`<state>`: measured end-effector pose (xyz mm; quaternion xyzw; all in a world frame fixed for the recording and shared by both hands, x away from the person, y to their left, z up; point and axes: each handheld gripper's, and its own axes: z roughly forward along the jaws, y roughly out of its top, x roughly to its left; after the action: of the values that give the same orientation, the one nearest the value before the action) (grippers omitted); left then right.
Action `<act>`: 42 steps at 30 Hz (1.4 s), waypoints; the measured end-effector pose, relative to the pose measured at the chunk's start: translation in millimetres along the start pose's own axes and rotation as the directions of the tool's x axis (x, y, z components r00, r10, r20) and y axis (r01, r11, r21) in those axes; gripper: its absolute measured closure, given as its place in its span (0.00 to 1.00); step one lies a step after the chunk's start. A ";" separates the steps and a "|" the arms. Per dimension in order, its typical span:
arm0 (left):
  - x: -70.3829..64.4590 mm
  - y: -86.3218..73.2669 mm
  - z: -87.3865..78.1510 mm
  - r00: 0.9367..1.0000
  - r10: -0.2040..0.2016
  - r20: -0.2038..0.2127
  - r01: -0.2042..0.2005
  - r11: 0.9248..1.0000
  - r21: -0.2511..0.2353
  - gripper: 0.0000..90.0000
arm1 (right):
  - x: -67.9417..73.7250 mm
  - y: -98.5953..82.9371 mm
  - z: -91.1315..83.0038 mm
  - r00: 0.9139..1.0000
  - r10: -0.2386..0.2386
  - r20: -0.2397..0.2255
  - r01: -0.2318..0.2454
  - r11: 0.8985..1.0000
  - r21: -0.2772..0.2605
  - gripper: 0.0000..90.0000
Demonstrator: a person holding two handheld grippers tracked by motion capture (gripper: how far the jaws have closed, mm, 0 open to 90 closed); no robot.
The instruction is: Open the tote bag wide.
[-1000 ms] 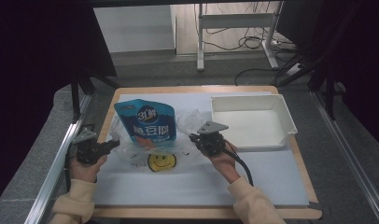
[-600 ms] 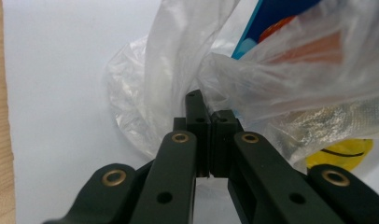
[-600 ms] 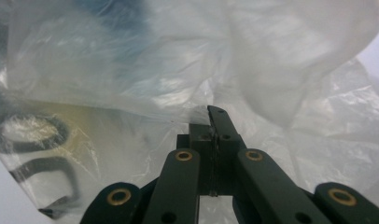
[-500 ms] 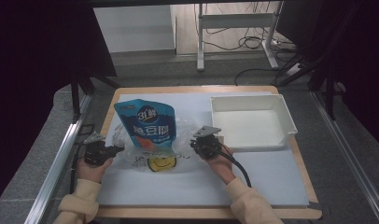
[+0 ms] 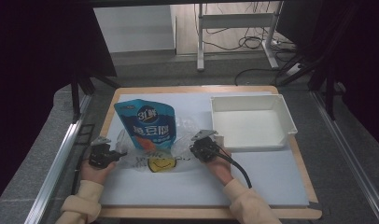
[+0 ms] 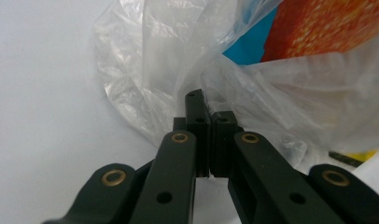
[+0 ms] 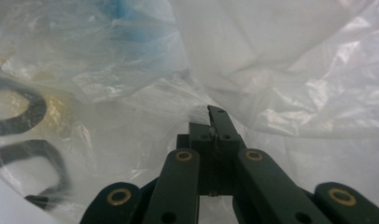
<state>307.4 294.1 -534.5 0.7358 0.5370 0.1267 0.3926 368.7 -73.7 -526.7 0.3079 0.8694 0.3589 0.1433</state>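
Note:
A clear plastic bag [image 5: 145, 158] printed with a yellow smiley face [image 5: 160, 164] lies on the white mat. A blue snack pouch [image 5: 148, 122] sticks out of its far side. My left gripper [image 5: 119, 154] is at the bag's left edge. In the left gripper view it [image 6: 207, 103] is shut on a pinch of the plastic bag [image 6: 145, 70], with the blue and orange pouch [image 6: 318, 28] behind the film. My right gripper [image 5: 191, 149] is at the bag's right edge. In the right gripper view it [image 7: 214, 119] is shut on the bag's film [image 7: 290, 93].
A white tray [image 5: 286, 122] with nothing visible in it stands at the back right, just beyond my right hand. The wooden table edge [image 5: 201, 213] runs along the front. A metal rail [image 5: 57, 158] borders the left side.
My left gripper has moved right, toward the bag. My right gripper has come slightly left and nearer the front edge. The bag and pouch have barely shifted.

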 end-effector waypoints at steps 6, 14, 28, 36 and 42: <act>0.2 -2.3 4.2 1.000 0.010 -0.002 -0.010 1.000 0.027 0.99 | -0.1 -2.8 3.7 1.000 0.008 -0.002 -0.008 1.000 0.023 0.99; -2.7 -4.5 9.6 1.000 0.027 -0.008 -0.026 0.998 0.062 0.99 | -0.9 -3.4 3.4 1.000 0.013 -0.006 -0.013 1.000 0.027 0.99; -2.3 -4.8 12.8 1.000 0.027 -0.007 -0.026 0.997 0.068 0.98 | 0.2 -3.1 3.7 1.000 0.004 0.001 -0.004 1.000 0.027 0.99; -1.6 -4.4 10.3 0.999 0.032 0.001 -0.032 0.998 0.050 0.90 | 0.8 -3.1 3.7 1.000 0.001 0.004 -0.001 1.000 0.027 0.98; -2.7 -0.8 -5.0 0.999 -0.017 0.044 0.018 0.999 -0.027 0.62 | 0.4 -3.1 3.7 1.000 -0.002 0.003 0.002 1.000 0.025 0.98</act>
<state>302.8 294.0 -531.2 0.7283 0.5328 0.1144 0.4155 368.7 -73.1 -531.6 0.3093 0.8740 0.3472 0.1410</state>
